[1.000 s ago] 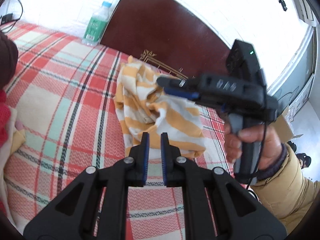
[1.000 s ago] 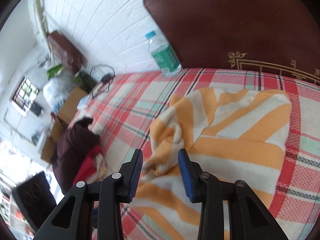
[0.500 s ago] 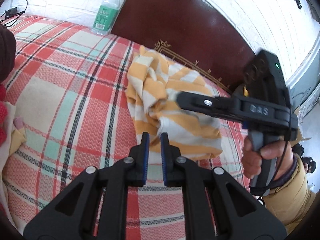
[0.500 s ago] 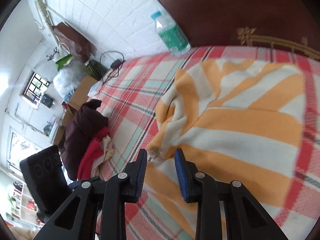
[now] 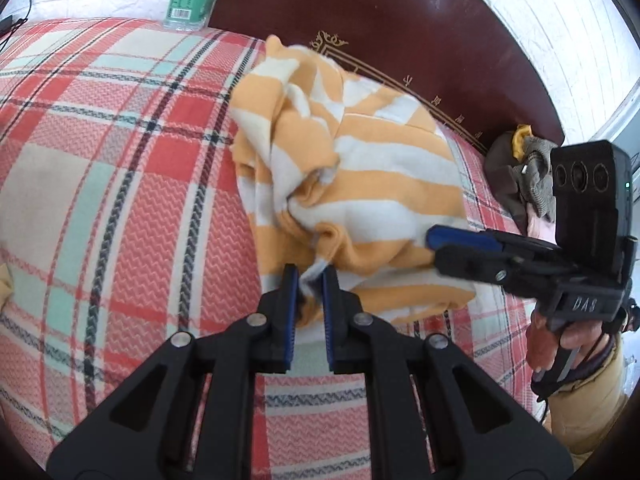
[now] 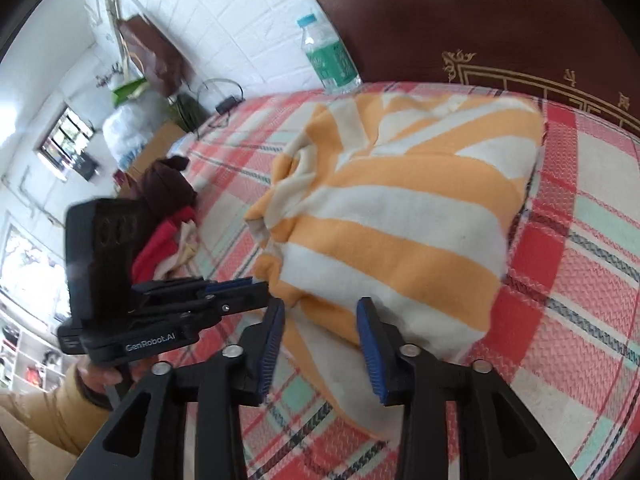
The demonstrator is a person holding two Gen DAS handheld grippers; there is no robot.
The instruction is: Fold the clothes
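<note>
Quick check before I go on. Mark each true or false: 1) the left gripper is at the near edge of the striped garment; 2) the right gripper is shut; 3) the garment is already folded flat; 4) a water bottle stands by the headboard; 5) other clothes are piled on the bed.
1) True: the left gripper has its jaws nearly closed around the near edge of the striped garment.
2) False: the right gripper is open, straddling the garment's near edge.
3) False: it lies crumpled in a heap.
4) True: the water bottle stands beside the headboard.
5) True: a pile of dark and red clothes lies further along the bed.
</note>
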